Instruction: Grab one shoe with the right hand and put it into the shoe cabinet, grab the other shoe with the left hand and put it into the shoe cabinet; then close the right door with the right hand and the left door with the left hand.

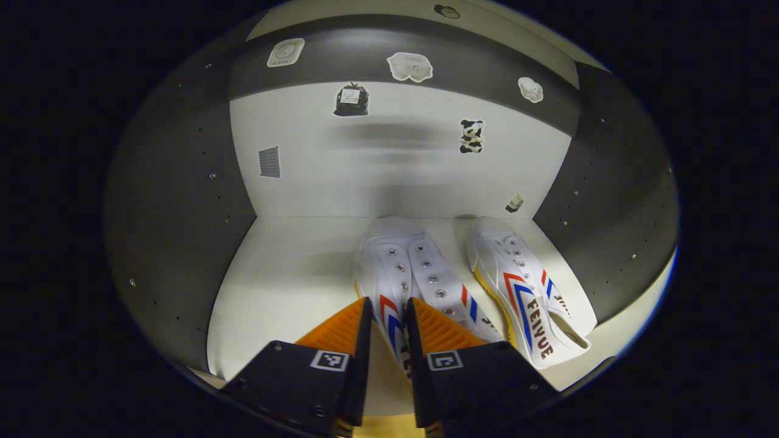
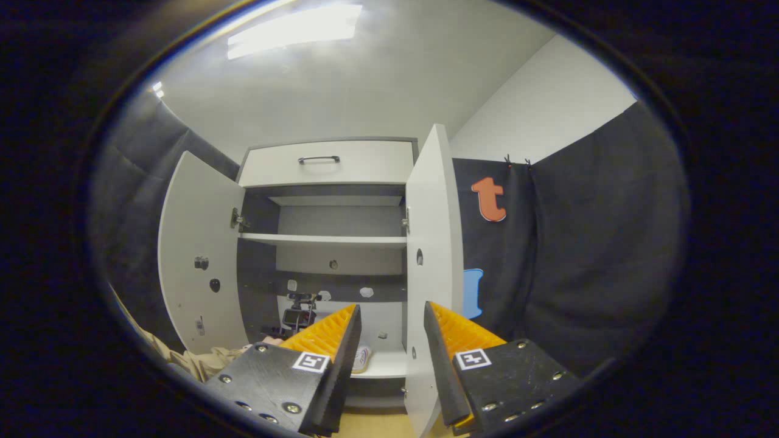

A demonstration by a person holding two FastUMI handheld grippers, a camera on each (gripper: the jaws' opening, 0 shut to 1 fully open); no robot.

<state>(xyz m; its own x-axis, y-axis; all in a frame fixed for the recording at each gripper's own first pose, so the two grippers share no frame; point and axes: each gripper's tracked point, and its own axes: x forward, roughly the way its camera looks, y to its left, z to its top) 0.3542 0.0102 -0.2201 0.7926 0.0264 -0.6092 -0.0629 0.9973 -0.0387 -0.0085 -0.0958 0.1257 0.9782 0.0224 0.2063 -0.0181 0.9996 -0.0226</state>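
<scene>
Two white canvas shoes with red and blue stripes lie side by side on the cabinet's lower shelf (image 1: pixel 274 286). In the left gripper view, my left gripper (image 1: pixel 387 310) is shut on the side wall of the left shoe (image 1: pixel 414 267), which rests on the shelf. The other shoe (image 1: pixel 529 292) lies free to its right, near the dark side wall. In the right gripper view, my right gripper (image 2: pixel 392 316) hangs open and empty in front of the shoe cabinet (image 2: pixel 328 243), close to the open right door (image 2: pixel 432 255). The open left door (image 2: pixel 195 261) stands wide. A shoe toe (image 2: pixel 362 359) peeks out beside my finger.
A drawer with a dark handle (image 2: pixel 319 160) tops the cabinet, and an upper shelf (image 2: pixel 322 239) sits bare. The other gripper's camera body (image 2: pixel 298 316) and a tan sleeve (image 2: pixel 201 362) reach into the lower compartment. Stickers dot the back wall (image 1: pixel 395 176).
</scene>
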